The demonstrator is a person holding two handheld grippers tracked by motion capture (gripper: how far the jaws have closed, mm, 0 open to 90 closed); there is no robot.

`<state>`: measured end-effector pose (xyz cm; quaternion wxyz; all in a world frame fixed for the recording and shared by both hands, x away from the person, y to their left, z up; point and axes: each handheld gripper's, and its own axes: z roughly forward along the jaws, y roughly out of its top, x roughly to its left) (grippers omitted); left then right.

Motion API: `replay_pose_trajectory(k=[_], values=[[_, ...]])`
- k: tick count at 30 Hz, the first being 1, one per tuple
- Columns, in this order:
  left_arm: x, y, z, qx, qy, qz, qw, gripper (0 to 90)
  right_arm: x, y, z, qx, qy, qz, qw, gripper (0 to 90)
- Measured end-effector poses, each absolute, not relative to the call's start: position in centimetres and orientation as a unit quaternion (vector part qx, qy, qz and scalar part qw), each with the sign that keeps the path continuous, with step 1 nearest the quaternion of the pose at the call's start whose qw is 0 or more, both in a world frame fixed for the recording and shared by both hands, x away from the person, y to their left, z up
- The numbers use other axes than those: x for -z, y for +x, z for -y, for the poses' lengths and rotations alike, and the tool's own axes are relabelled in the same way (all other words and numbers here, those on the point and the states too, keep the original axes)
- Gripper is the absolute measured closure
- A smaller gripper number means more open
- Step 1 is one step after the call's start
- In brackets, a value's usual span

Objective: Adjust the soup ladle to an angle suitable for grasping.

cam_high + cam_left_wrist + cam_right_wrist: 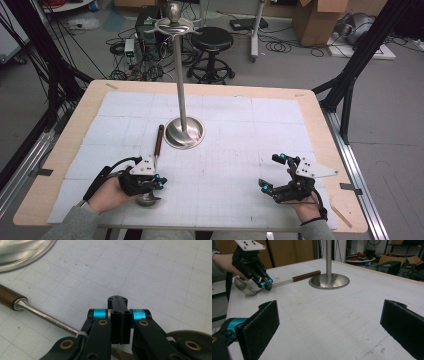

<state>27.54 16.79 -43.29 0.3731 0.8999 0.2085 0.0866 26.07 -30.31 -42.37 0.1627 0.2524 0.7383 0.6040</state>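
Observation:
A metal ladle (pixel 159 140) with a brown wooden handle lies on the white gridded mat, its bowl (pixel 148 200) toward the near edge. My left gripper (pixel 161 182) hovers over the ladle's neck beside the bowl. Its jaws are pressed flat together with nothing visible between them (pixel 117 302). The steel shaft (pixel 45 317) runs under the gripper's left side. My right gripper (pixel 272 172) rests at the near right, jaws wide apart and empty (pixel 332 322). From there the left gripper (pixel 269 285) and the ladle's handle (pixel 306 275) show farther off.
A tall metal stand (pixel 181 75) with hooks at its top rises from a round base (pixel 184 132) at mid-table, just right of the ladle's handle. The wooden table rim (pixel 320 125) frames the mat. A stool, cables and boxes lie on the floor beyond.

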Motion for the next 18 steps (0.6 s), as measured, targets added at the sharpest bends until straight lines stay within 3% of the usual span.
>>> replay_pose_trajectory(k=[18], values=[[43.4,27.7,-17.8,-0.060,0.908,-0.208,0.360,89.9,42.4,26.0,30.6,-0.606,0.258,-0.734,0.162,1.2]])
